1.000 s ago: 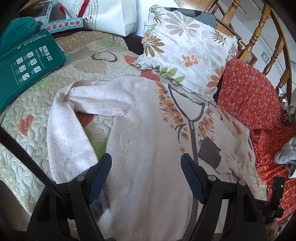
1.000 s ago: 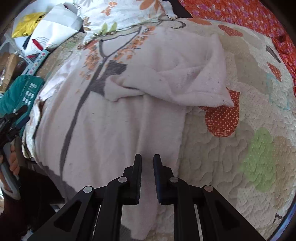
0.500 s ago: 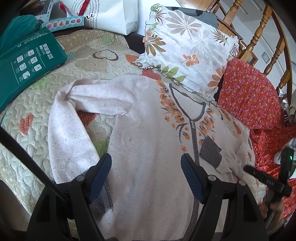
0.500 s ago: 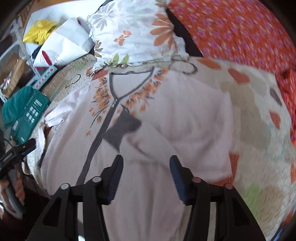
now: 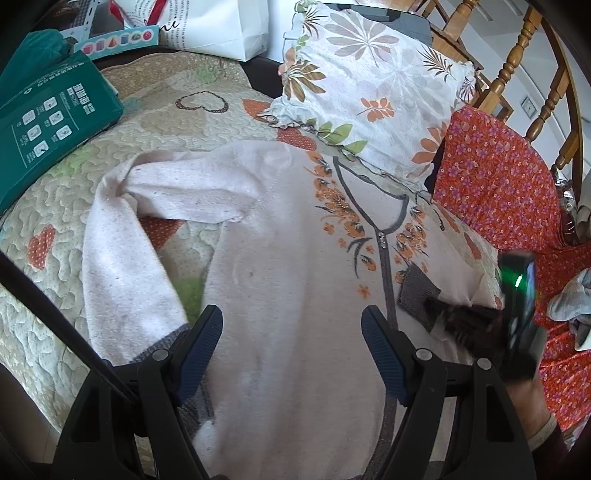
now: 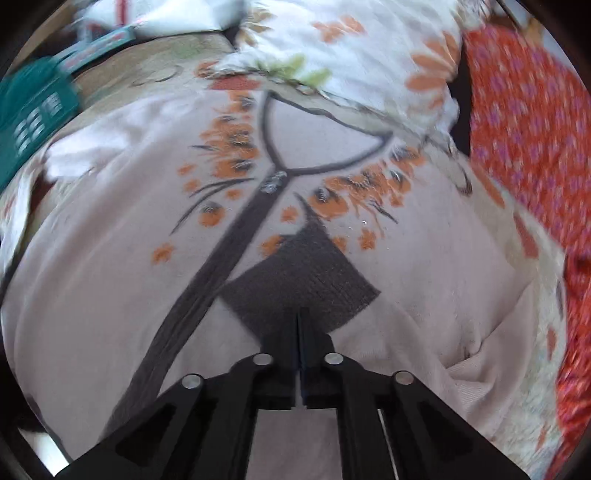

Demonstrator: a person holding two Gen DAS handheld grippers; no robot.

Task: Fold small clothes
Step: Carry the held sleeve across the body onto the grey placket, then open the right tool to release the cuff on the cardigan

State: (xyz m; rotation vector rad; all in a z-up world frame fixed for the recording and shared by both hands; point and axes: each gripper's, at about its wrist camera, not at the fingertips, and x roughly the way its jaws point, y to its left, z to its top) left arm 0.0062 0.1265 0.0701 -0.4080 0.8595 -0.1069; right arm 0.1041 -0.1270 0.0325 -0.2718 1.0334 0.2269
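A pale pink cardigan (image 5: 280,266) with orange flowers and grey trim lies face up on the quilted bed. Its left sleeve (image 5: 122,266) bends down beside the body. Its right sleeve is folded across the chest, and the grey cuff (image 6: 299,280) lies by the zip. My left gripper (image 5: 291,347) is open above the cardigan's lower body. My right gripper (image 6: 300,317) is shut on the grey cuff; it also shows blurred in the left wrist view (image 5: 461,317).
A floral pillow (image 5: 373,88) lies at the cardigan's collar. A green box (image 5: 48,122) sits at the left on the heart-patterned quilt (image 5: 48,192). Red floral fabric (image 5: 502,192) lies to the right, under wooden rails (image 5: 513,62). A white bag (image 5: 221,26) stands behind.
My right gripper opened, moved across to the folded sleeve's grey cuff and shut on it. My left gripper stayed open in place.
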